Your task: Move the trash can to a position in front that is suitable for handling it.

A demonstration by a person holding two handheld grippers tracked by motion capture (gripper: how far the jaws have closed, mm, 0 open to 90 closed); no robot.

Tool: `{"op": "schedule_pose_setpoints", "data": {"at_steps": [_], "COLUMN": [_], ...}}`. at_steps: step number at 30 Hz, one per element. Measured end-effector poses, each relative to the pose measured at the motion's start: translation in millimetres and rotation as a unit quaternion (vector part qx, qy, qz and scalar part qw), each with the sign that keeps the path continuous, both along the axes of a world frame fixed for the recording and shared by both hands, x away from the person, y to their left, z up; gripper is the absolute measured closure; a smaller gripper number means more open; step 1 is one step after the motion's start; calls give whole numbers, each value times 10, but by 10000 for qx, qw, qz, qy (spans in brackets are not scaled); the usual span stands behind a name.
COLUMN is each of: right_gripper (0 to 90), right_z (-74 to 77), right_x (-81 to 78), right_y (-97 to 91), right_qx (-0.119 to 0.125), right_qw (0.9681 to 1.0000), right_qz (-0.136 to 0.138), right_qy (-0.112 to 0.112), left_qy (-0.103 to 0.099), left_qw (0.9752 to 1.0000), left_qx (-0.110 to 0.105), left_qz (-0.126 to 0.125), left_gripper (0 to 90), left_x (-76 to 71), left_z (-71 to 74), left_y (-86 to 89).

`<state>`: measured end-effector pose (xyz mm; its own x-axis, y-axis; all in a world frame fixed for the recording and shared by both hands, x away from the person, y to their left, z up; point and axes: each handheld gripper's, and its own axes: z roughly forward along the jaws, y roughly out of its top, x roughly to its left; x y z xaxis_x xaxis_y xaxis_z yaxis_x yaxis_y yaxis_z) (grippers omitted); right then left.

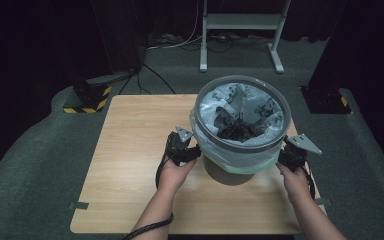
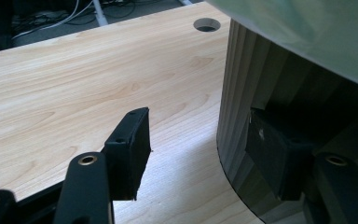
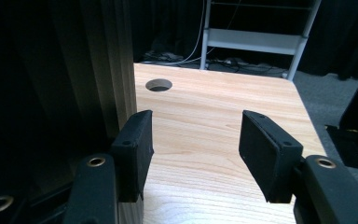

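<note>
I am flanking the bin (image 1: 240, 125), which is standing on the table (image 1: 130, 150) toward its far right, so I can steady or lift it from both sides. My left gripper (image 1: 192, 152) is sitting partly open, one jaw against the bin's ribbed wall. My right gripper (image 1: 283, 155) is also gaping, gripping nothing, beside the bin under the bag (image 1: 252, 162) overhang.

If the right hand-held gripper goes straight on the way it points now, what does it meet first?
Probably nothing soon: the right hand-held gripper points along the bare wooden table, beside the ribbed bin wall at its left jaw. The way looks free to the table's far edge, though depth is unclear.
</note>
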<state>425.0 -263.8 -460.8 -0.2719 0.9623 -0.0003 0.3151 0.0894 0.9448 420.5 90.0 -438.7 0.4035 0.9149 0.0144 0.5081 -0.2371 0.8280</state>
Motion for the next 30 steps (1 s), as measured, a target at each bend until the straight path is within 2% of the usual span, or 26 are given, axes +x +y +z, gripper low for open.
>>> {"op": "schedule_pose_setpoints", "data": {"at_steps": [2, 3, 7, 11, 17, 18, 19, 20, 21, 22, 23, 24, 26, 30], "right_gripper": [450, 435, 343, 264, 255, 252, 244, 244, 240, 227, 227, 223, 222, 222], "right_z": [-2, -6, -17, -47, -99, -110, -130, -130, -148, -154, -154, -167, -192, -246], "right_x": [12, 12, 12, -1, -37, -41, -55, -55, -71, -73, -73, -79, -93, -107], "right_y": [20, 36, 2, -52, -78, -84, -90, -90, -90, -87, -87, -81, -84, -86], "right_qx": [-3, -26, -18, -14, -97, -85, -34, -34, -79, -122, -122, -175, -191, -291], "right_qw": [10000, 10000, 10000, 9999, 9998, 9997, 9996, 9996, 9995, 9993, 9993, 9991, 9989, 9981], "right_qz": [9, 15, -17, 81, 66, 67, 78, 78, 87, 86, 86, 86, 105, 117], "right_qy": [-13, -39, -6, 127, 178, 202, 268, 268, 293, 334, 334, 383, 413, 522], "left_qy": [10, 16, 156, 281, 451, 557, 829, 829, 927, 1112, 1112, 1190, 1216, 1180], "left_qw": [10000, 10000, 9995, 9993, 9989, 9982, 9961, 9961, 9953, 9935, 9935, 9926, 9923, 9926], "left_qx": [-18, 11, -199, -154, -50, -68, -3, -3, 52, 122, 122, 189, 221, 290], "left_qz": [27, 20, -210, -182, -140, -196, -287, -287, -269, -218, -218, -132, -38, 40], "left_gripper": [401, 369, 218, 200, 187, 192, 193, 188, 186, 181, 173, 171, 166, 158], "left_x": [-4, -17, -47, -106, -198, -216, -254, -254, -278, -326, -326, -382, -435, -494], "left_z": [-4, -17, -70, -122, -153, -164, -209, -209, -240, -308, -308, -377, -442, -512], "left_y": [19, 47, 168, 315, 554, 607, 717, 717, 773, 893, 893, 1007, 1106, 1213]}}
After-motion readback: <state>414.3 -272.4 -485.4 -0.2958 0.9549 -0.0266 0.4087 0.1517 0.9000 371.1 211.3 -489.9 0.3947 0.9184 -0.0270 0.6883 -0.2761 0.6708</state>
